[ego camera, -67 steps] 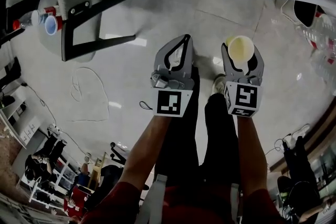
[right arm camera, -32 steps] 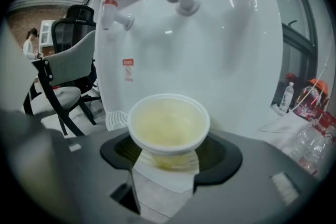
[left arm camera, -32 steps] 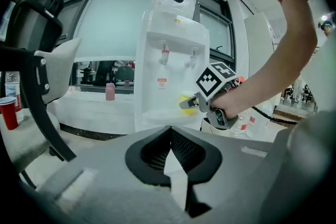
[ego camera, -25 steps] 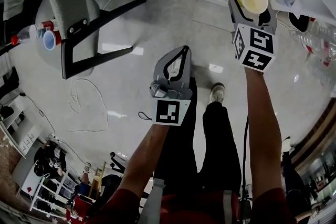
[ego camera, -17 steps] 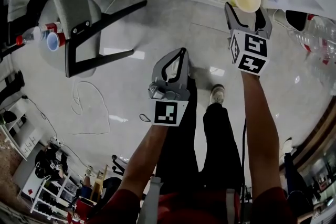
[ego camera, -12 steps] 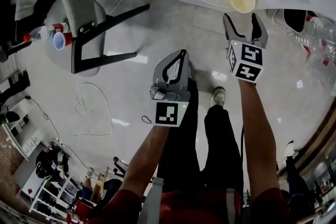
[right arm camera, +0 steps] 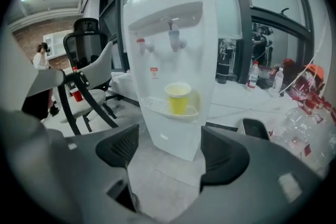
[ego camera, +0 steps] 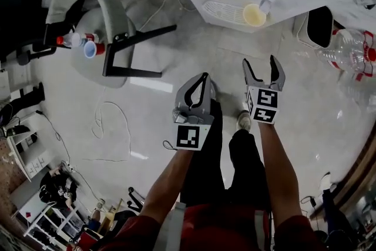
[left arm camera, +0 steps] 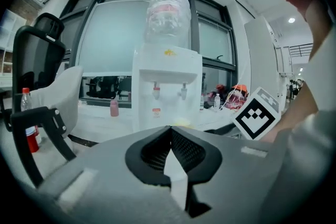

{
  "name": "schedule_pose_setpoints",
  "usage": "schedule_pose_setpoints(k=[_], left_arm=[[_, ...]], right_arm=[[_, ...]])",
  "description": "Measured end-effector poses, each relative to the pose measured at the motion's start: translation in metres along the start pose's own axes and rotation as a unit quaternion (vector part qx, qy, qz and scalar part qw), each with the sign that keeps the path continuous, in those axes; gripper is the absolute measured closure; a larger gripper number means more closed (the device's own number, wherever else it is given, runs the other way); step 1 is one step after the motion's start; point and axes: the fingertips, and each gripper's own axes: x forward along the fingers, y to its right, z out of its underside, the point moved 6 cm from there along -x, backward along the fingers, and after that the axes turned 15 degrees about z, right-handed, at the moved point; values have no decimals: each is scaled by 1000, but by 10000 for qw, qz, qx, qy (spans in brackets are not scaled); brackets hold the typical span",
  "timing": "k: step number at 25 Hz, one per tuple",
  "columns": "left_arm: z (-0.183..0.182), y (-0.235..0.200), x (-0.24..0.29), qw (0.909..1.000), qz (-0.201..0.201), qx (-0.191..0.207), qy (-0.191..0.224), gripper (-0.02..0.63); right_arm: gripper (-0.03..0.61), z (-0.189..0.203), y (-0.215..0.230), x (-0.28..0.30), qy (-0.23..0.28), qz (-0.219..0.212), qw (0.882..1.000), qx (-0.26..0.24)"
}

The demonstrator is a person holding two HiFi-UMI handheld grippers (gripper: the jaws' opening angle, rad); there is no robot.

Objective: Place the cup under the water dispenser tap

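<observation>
A yellow cup (right arm camera: 178, 98) (ego camera: 254, 14) stands upright on the drip tray (right arm camera: 156, 106) of the white water dispenser (right arm camera: 170, 34), below its right-hand tap (right arm camera: 174, 39). My right gripper (ego camera: 260, 67) (right arm camera: 165, 157) is open and empty, held back from the dispenser over the floor. My left gripper (ego camera: 200, 83) (left arm camera: 169, 131) is shut with nothing in it, beside the right one. In the left gripper view the dispenser (left arm camera: 167, 89) with its water bottle (left arm camera: 167, 14) shows straight ahead, and the cup is mostly hidden behind the jaws.
A grey chair (ego camera: 94, 14) stands at the left, with a bottle and a red cup (ego camera: 89, 49) on its seat. Empty large water bottles (ego camera: 348, 51) lie at the right. A cable (ego camera: 111, 126) loops over the tiled floor. The person's legs are below the grippers.
My right gripper carried the cup to the dispenser tray, let go of it and drew back open. The left gripper stayed shut and barely moved.
</observation>
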Motion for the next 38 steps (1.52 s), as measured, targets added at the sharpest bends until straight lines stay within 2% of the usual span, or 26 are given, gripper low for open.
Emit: schedule_pose_setpoints(k=[8,14,22,30,38], left_arm=[[-56,31,-23,9994,-218,53,261,614],[-105,59,-43,9983,-280,183,481,614],[-182,104,-85,9945,-448,339,879,614],[-255,144,-137,9880,-730,699,1171,614],[-323,173,-189,9747,-949,1156,1659,615]], right_arm=[[218,-36,17,-84,464,-261,9985,-91],[218,-74,40,-148,792,-304,9964,53],[221,-133,79,-244,1531,-356,9876,-54],[221,-194,103,-335,2489,-488,9664,-414],[224,-264,117,-417,3620,-498,9298,-447]])
